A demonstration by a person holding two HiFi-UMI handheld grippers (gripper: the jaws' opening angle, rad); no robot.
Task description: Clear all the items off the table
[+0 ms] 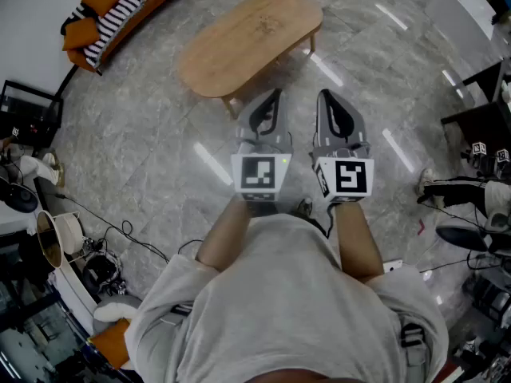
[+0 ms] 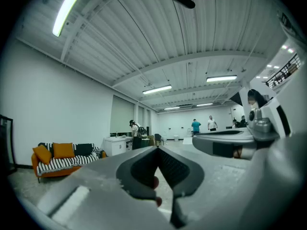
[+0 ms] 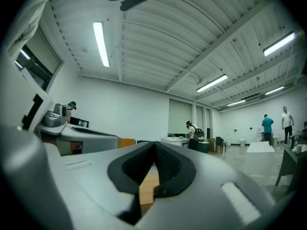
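In the head view, an oval light-wood table (image 1: 247, 38) with rounded ends and a smooth, grained top stands on a glossy grey stone-patterned floor (image 1: 160, 150). The grey plastic left gripper (image 1: 274, 96) and right gripper (image 1: 324, 96), each carrying a black-and-white marker cube, are held side by side. Both point at the table's near edge and stay clear of it. An orange sofa with black-and-white striped cushions (image 1: 120, 6) sits by the wall beyond. The left gripper view shows what the head view cannot: the ribbed black pads (image 2: 175, 169) curve inward and their tips are pressed together. Pale floor shows in the gap behind them, and a person in a teal top (image 2: 195, 126) stands far off. In the right gripper view the tips likewise meet, and the gap frames a sliver of the table's tan wood.
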